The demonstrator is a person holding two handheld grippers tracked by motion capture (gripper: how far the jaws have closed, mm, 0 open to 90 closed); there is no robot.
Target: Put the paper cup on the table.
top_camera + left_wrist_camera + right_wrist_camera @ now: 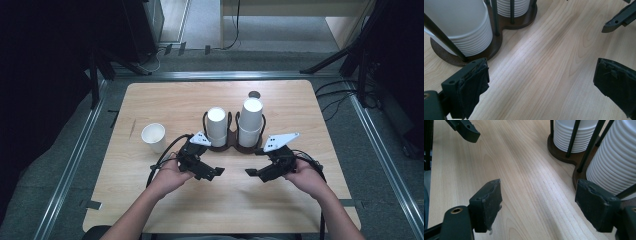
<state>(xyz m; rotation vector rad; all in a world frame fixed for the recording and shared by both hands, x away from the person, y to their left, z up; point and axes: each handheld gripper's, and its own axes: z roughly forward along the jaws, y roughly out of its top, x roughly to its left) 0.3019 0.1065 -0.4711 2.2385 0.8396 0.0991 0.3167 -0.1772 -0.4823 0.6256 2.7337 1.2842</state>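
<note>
A: What sits furthest left on the table?

B: A single white paper cup, upright and open at the top; it stands apart from everything else, left of the holder.

A: And next to that?

B: The left gripper, held in the person's left hand; its jaws stand wide apart with nothing between them, only bare wood; it hovers just in front of the holder's left end.

A: What is in the middle?

B: A dark two-ring cup holder with thin black uprights; the left stack of white cups sits in one ring, the taller right stack in the other; in the left gripper view the near stack is just beyond the left-hand jaw.

A: And on the right?

B: The right gripper, in the right hand, also spread wide and empty; the two grippers point at each other, near but apart; in the right gripper view the holder's base lies just beside the right-hand jaw.
</note>
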